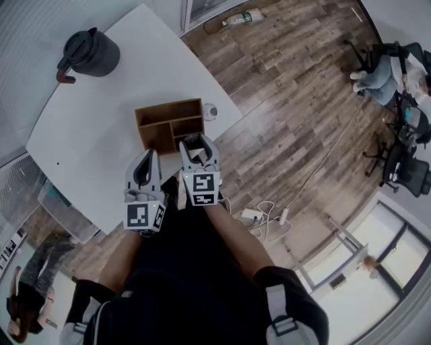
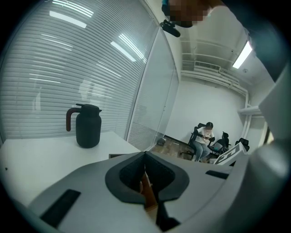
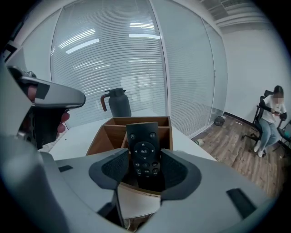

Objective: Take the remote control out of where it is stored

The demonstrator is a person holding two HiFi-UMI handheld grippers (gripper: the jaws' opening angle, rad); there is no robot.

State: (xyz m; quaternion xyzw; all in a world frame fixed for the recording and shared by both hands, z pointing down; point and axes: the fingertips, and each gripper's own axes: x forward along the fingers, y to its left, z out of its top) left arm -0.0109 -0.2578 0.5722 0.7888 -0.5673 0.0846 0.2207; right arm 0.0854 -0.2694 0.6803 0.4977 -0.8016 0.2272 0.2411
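A black remote control (image 3: 144,150) stands upright in the near compartment of a brown wooden organizer box (image 1: 168,111) on the white table (image 1: 94,148). My right gripper (image 3: 144,158) is open, its two pads on either side of the remote's lower half with small gaps showing. In the head view the right gripper (image 1: 199,143) sits at the box's near right corner. My left gripper (image 1: 147,160) hovers just left of it, off the box's near edge, with its jaws shut on nothing. In the left gripper view the left gripper (image 2: 145,157) shows only brown wood behind its closed tips.
A dark thermos jug (image 1: 91,52) stands at the table's far left. A small round white object (image 1: 210,111) lies right of the box. On the wooden floor are a bottle (image 1: 242,18), a power strip with cables (image 1: 252,215), and a seated person (image 1: 377,74) on office chairs.
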